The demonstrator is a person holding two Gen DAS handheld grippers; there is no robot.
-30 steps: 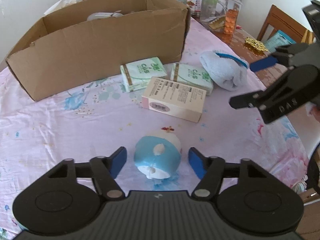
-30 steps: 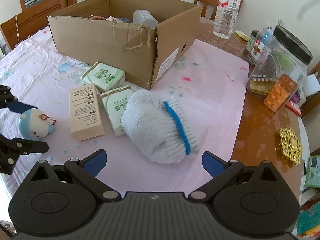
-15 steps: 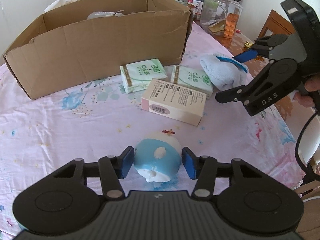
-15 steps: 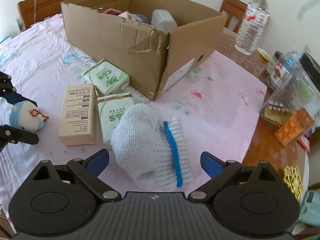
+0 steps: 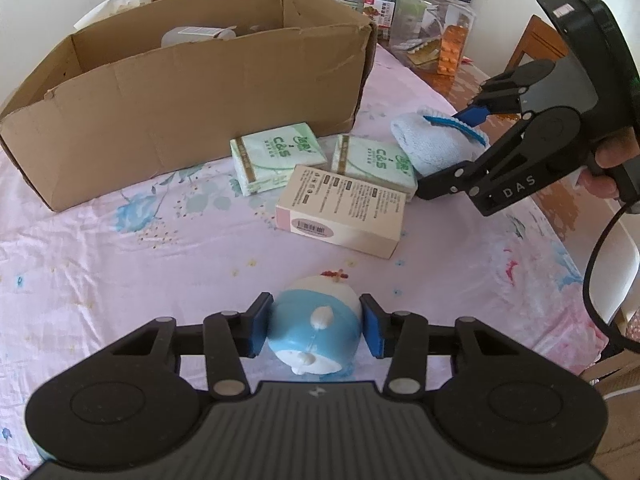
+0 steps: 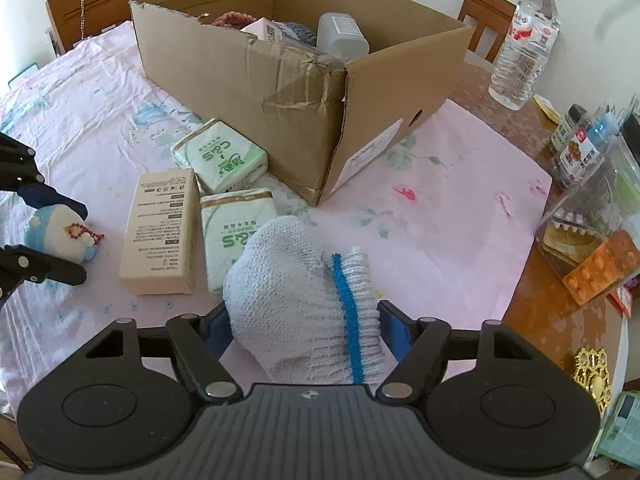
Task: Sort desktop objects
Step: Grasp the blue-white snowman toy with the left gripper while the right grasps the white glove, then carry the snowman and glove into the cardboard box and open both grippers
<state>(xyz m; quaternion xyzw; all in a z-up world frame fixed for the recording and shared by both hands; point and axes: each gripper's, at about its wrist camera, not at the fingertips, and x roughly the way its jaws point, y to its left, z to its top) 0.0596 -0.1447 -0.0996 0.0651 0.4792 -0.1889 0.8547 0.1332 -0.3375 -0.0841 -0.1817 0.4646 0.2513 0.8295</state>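
The left hand-held gripper (image 5: 315,327) has its blue pads pressed against both sides of a small blue-and-white round plush toy (image 5: 316,328) that rests on the pink floral cloth of the bench (image 5: 120,264), well in front of the open brown cardboard box (image 5: 192,92). The right hand-held gripper (image 6: 304,330) is clamped on a white knitted glove with a blue stripe (image 6: 304,300), near the box's front corner. Between toy and box lie a beige rectangular carton (image 5: 340,216) and two green tissue packs (image 5: 276,160).

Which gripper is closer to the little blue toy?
Left. The left gripper has its fingers on both sides of the blue toy; the right gripper is around the white glove.
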